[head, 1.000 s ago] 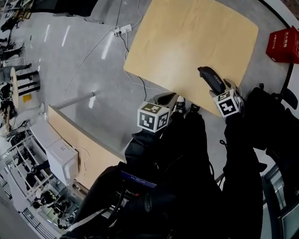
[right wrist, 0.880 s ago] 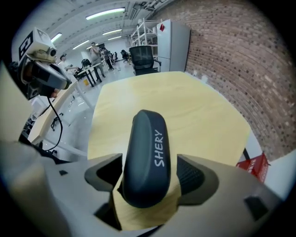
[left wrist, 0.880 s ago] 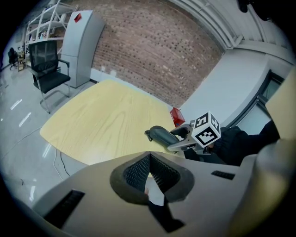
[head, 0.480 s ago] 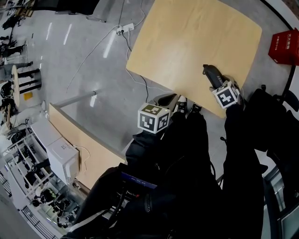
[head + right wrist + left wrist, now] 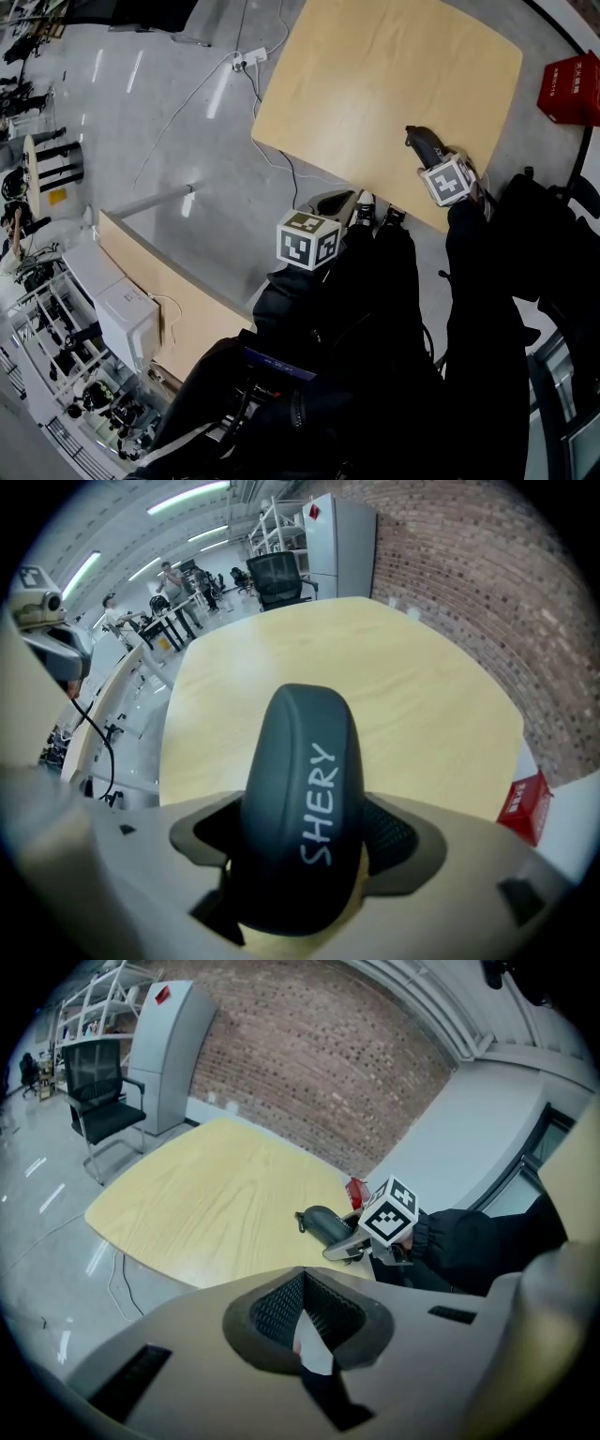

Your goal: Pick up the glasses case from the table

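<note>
The person wears black sleeves point(image 5: 476, 277) and other dark clothing. The left gripper point(image 5: 302, 1326) and the right gripper point(image 5: 298, 841) both have a smooth pale grey shell with dark slot-shaped cut-outs, and black ribbed pads point(image 5: 272, 1309) line the inside of the jaws. Each one carries a white cube point(image 5: 307, 238) with black square markers on its faces.

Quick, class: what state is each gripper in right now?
Left gripper: closed, empty.
Right gripper: closed on the glasses case.

right tool point(image 5: 434, 162) | shifted farther forward over table point(image 5: 375, 84) edge | glasses case point(image 5: 422, 142) moved with it, clamped
</note>
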`<state>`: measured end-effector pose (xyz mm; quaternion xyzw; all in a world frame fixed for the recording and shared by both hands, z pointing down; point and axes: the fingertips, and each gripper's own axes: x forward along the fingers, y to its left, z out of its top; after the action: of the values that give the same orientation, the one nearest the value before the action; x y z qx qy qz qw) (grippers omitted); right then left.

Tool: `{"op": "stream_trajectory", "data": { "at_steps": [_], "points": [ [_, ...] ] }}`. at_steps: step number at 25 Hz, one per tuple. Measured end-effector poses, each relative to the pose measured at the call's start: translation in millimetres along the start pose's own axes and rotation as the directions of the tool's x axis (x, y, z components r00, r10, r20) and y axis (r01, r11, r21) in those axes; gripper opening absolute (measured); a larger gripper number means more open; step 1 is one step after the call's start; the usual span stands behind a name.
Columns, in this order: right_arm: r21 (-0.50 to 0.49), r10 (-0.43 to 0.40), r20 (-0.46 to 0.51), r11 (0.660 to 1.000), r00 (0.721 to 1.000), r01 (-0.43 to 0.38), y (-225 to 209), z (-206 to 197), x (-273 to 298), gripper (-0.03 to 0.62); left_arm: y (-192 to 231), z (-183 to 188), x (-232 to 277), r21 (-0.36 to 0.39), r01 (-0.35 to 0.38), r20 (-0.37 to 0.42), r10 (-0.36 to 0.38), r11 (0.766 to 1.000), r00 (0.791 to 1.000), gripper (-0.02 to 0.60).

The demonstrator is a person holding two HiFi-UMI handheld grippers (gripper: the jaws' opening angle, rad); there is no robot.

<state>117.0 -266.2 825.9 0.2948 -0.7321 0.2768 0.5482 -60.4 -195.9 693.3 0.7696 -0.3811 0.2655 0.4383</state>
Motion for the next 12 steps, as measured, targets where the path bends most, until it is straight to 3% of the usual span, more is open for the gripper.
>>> {"op": "stream_trajectory", "data": {
  "at_steps": [6, 12],
  "points": [
    [-0.005, -0.012, 0.0, 1.0, 1.0, 0.012, -4.3, 3.8, -1.9, 0.373, -0.7, -1.2, -1.2, -0.002, -0.004, 0.004, 0.004, 1.0, 1.0, -0.002],
    [0.081, 0.019, 0.076, 0.996, 0.997, -0.025, 10.0, -6.0, -16.9, 0.371, -3.9, 6.3, -11.1, 0.009, -0.003, 0.027, 0.003, 1.0, 1.0, -0.002]
  ]
}}
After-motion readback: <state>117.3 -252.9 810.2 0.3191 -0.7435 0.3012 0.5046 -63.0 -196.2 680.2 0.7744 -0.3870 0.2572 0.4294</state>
